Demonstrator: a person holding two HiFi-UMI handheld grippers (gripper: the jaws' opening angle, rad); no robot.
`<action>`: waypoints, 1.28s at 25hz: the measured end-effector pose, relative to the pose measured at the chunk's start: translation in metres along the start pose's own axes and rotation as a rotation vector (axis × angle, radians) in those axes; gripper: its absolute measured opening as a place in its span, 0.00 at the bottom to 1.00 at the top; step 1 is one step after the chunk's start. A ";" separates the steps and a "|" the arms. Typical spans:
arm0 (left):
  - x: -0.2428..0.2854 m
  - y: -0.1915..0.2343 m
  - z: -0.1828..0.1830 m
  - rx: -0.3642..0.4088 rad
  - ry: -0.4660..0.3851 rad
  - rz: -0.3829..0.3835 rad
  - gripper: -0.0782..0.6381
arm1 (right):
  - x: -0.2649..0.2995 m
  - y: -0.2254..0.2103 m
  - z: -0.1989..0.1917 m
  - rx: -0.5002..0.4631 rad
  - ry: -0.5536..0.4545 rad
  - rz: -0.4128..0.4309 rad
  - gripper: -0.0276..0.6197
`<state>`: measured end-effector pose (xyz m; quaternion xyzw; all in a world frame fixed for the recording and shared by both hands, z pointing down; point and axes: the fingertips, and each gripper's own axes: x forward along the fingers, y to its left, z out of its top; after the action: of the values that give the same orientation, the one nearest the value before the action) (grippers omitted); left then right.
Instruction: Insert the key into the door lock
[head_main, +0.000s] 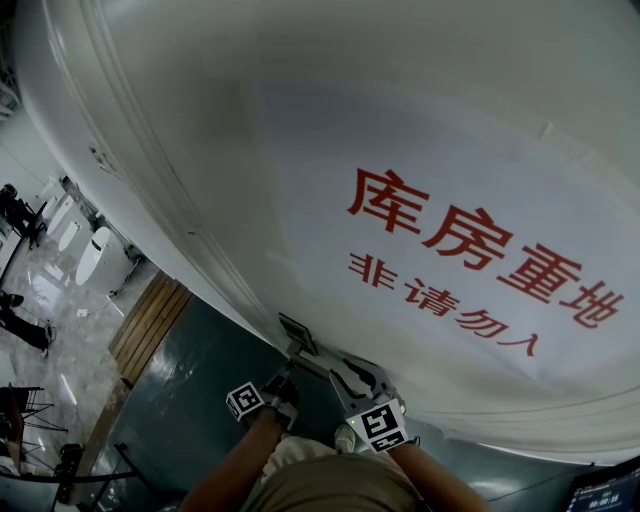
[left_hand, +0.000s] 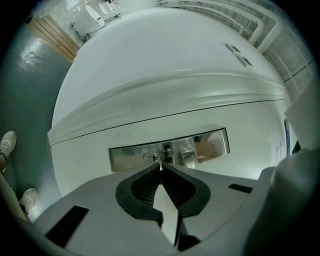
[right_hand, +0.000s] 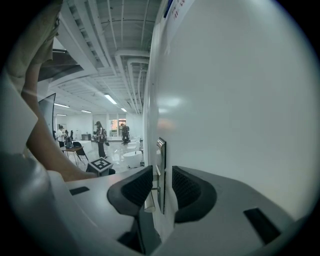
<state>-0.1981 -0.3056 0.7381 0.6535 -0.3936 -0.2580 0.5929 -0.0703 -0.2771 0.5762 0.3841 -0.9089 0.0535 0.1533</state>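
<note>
The left claw (left_hand: 160, 170) grips the key (left_hand: 160, 163), aiming it at the keyhole (left_hand: 151, 158) at 11 o'clock; the right claw (right_hand: 162, 176) gapes, unneeded.

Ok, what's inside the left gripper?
A key, pinched in the shut left gripper. Only its thin metal tip shows, near the keyhole in the lock plate; the rest is covered by the pads.
</note>
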 end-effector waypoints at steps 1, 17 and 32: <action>0.000 0.001 0.000 -0.002 -0.003 0.003 0.15 | 0.000 -0.001 0.000 0.001 0.001 0.000 0.23; 0.000 0.013 0.002 -0.020 -0.029 0.029 0.15 | -0.003 -0.005 -0.004 0.004 0.005 -0.004 0.23; 0.002 0.012 0.003 -0.029 -0.031 0.034 0.15 | -0.004 -0.005 -0.004 0.003 0.006 -0.008 0.23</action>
<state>-0.2015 -0.3087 0.7492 0.6340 -0.4098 -0.2639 0.6004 -0.0631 -0.2765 0.5785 0.3877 -0.9069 0.0553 0.1555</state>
